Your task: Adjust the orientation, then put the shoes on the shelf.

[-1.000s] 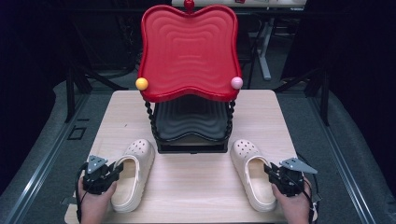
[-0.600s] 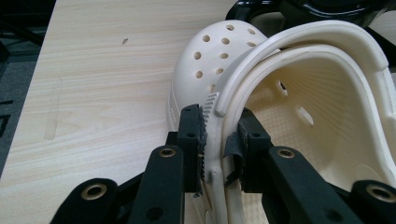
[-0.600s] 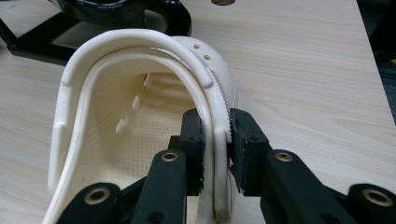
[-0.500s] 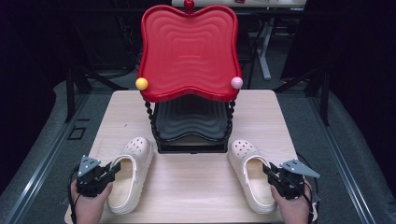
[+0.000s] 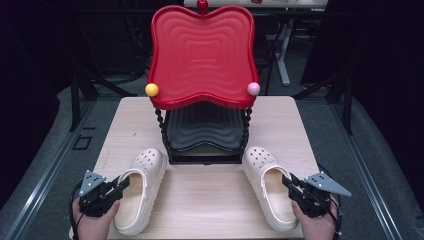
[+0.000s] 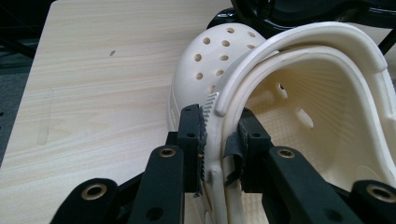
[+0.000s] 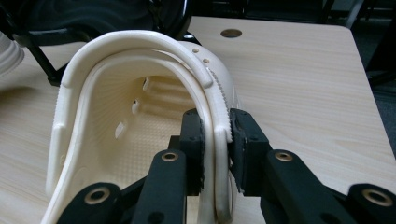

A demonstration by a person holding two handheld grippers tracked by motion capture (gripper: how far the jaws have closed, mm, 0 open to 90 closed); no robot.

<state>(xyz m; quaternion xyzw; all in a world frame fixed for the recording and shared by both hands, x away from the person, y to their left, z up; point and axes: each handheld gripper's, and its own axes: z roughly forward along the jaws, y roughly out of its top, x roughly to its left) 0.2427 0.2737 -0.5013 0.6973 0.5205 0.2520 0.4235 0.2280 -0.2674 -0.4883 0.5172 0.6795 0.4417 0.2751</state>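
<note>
In the high view, a pale wooden table [image 5: 210, 200] is seen at the centre of the frame, set in a dark room with grey flooring at both sides. A two-tier stand with a red tray [image 5: 201, 55] above a black tray [image 5: 202, 132] is placed at the table's far middle. The left clog [image 5: 137, 192] lies at lower left and the right clog [image 5: 270, 192] at lower right. The left gripper [image 5: 120, 186] and right gripper [image 5: 289, 184] are held at the clogs' outer rims; the hands are cut off by the bottom edge.

In the left gripper view, the cream clog's side wall is clamped between the narrowed jaws at bottom centre; its heel is cut off at the right.

In the right gripper view, the other clog's rim and strap are pinched likewise, the toe partly hidden by the strap.
</note>
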